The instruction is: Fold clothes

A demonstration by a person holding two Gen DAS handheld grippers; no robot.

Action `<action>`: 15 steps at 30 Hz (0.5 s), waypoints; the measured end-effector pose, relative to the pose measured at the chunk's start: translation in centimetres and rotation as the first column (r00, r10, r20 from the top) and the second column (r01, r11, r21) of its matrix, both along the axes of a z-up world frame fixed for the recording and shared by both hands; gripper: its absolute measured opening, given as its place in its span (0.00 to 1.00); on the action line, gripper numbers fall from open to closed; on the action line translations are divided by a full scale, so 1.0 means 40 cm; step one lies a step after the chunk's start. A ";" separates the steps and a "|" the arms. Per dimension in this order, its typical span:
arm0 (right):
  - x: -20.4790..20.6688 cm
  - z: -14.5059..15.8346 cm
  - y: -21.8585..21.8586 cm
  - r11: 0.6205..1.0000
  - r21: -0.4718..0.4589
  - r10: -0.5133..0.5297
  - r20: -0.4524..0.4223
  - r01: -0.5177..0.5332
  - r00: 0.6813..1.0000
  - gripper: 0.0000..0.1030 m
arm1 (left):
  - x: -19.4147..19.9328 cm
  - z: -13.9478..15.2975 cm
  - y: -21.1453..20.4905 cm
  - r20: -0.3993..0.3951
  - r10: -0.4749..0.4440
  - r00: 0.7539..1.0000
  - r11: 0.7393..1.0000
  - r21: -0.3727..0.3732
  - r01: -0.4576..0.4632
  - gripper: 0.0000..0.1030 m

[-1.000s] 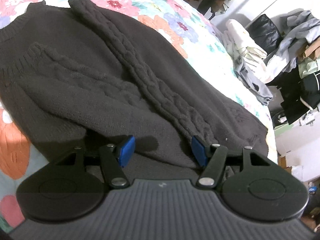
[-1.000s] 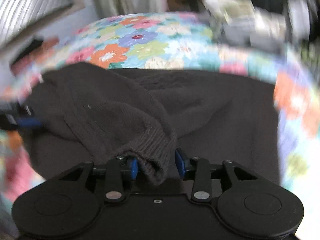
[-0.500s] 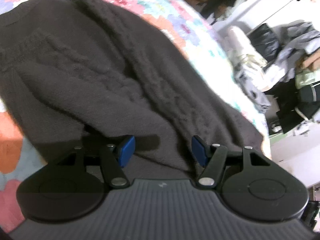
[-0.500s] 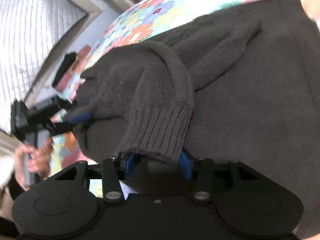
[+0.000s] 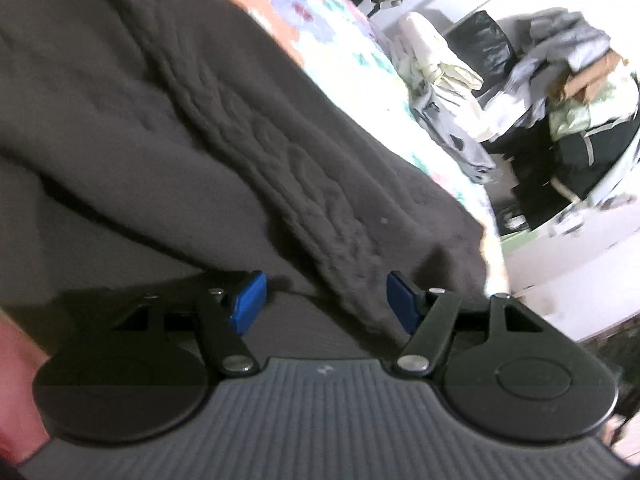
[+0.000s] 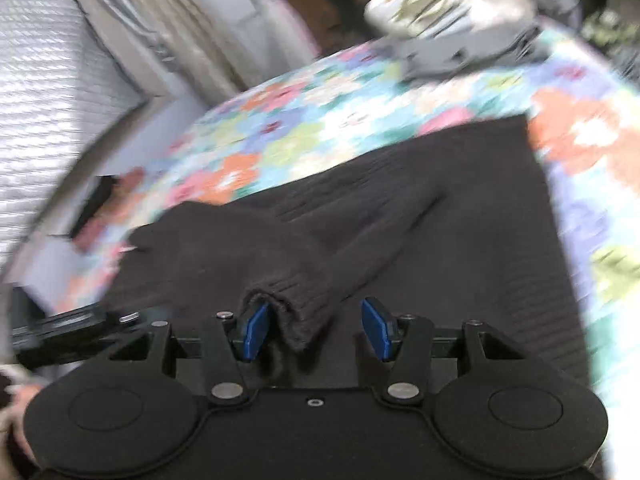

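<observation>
A dark brown cable-knit sweater [image 5: 180, 128] lies spread on a floral bedspread [image 5: 320, 40], with its sleeves folded across the body. My left gripper [image 5: 322, 306] is open low over the sweater's hem, with a fold of knit between its blue pads [image 5: 248, 306], not clamped. In the right wrist view the sweater [image 6: 460, 240] fills the middle. My right gripper [image 6: 316, 330] is open. A ribbed sleeve cuff [image 6: 292, 304] hangs loose beside its left pad [image 6: 256, 330].
Piles of clothes [image 5: 560, 92] and a black bag [image 5: 484, 44] are heaped beyond the bed's far edge. A pale curtain [image 6: 168, 32] and a quilted headboard [image 6: 48, 92] stand behind the floral bedspread [image 6: 320, 120]. The other gripper [image 6: 60, 332] shows at the left edge.
My right gripper has opened and let go of the sleeve cuff, and its view has swung back level. My left gripper has moved closer in over the hem, still open.
</observation>
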State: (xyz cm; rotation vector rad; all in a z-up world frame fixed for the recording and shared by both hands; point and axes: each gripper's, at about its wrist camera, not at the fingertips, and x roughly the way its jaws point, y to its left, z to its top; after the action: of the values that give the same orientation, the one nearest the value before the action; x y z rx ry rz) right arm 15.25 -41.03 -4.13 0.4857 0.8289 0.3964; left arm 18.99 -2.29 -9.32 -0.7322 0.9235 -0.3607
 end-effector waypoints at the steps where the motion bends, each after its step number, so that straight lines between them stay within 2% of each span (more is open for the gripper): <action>1: 0.000 -0.014 0.004 0.997 0.054 0.057 -0.028 -0.056 0.998 0.55 | 0.002 -0.013 -0.007 -0.018 0.000 1.000 1.000 -0.024 0.000 0.64; 2: 0.001 -0.024 0.015 0.992 0.069 0.111 -0.058 -0.107 0.992 0.55 | 0.005 -0.025 -0.015 -0.037 0.001 0.999 0.999 -0.039 -0.002 0.65; 5: -0.005 -0.030 0.062 0.973 -0.009 0.228 -0.128 -0.231 0.965 0.55 | 0.022 -0.059 -0.050 -0.073 0.025 0.997 0.999 -0.041 -0.028 0.69; 6: -0.011 -0.024 0.076 0.962 -0.051 0.258 -0.131 -0.266 0.957 0.55 | 0.031 -0.066 -0.061 -0.074 0.034 0.997 0.998 -0.046 -0.038 0.73; 8: -0.017 -0.013 0.081 0.960 -0.086 0.255 -0.114 -0.265 0.960 0.56 | 0.047 -0.069 -0.086 -0.053 0.043 0.998 0.998 -0.042 -0.045 0.72; 9: -0.012 -0.012 0.070 0.972 -0.071 0.217 -0.104 -0.225 0.971 0.56 | 0.054 -0.064 -0.100 -0.032 0.032 0.999 0.999 -0.024 -0.033 0.66; 10: -0.007 -0.010 0.059 0.981 -0.055 0.178 -0.095 -0.184 0.979 0.58 | 0.059 -0.059 -0.110 -0.016 0.026 1.000 1.000 -0.003 -0.026 0.54; 11: -0.008 -0.012 0.045 0.991 -0.035 0.129 -0.087 -0.133 0.988 0.60 | 0.056 -0.053 -0.114 -0.005 0.027 1.000 0.999 0.018 -0.027 0.21; 12: -0.008 -0.015 0.026 0.998 -0.016 0.058 -0.081 -0.060 0.995 0.61 | 0.053 -0.047 -0.118 0.005 0.029 1.000 0.999 0.038 -0.029 0.11; 13: -0.004 -0.018 0.008 1.000 -0.005 -0.028 -0.077 0.028 0.997 0.63 | 0.046 -0.043 -0.119 0.012 0.036 0.999 0.998 0.046 -0.036 0.11; 15: 0.007 -0.027 -0.024 0.984 0.003 -0.179 -0.092 0.180 0.980 0.65 | 0.026 -0.028 -0.109 0.012 0.055 0.998 0.998 0.038 -0.055 0.11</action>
State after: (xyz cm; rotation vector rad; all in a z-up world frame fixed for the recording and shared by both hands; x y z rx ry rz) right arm 15.52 -42.00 -5.21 0.5875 0.8634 0.2135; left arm 20.04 -6.64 -10.44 -0.7185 0.8961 -0.2972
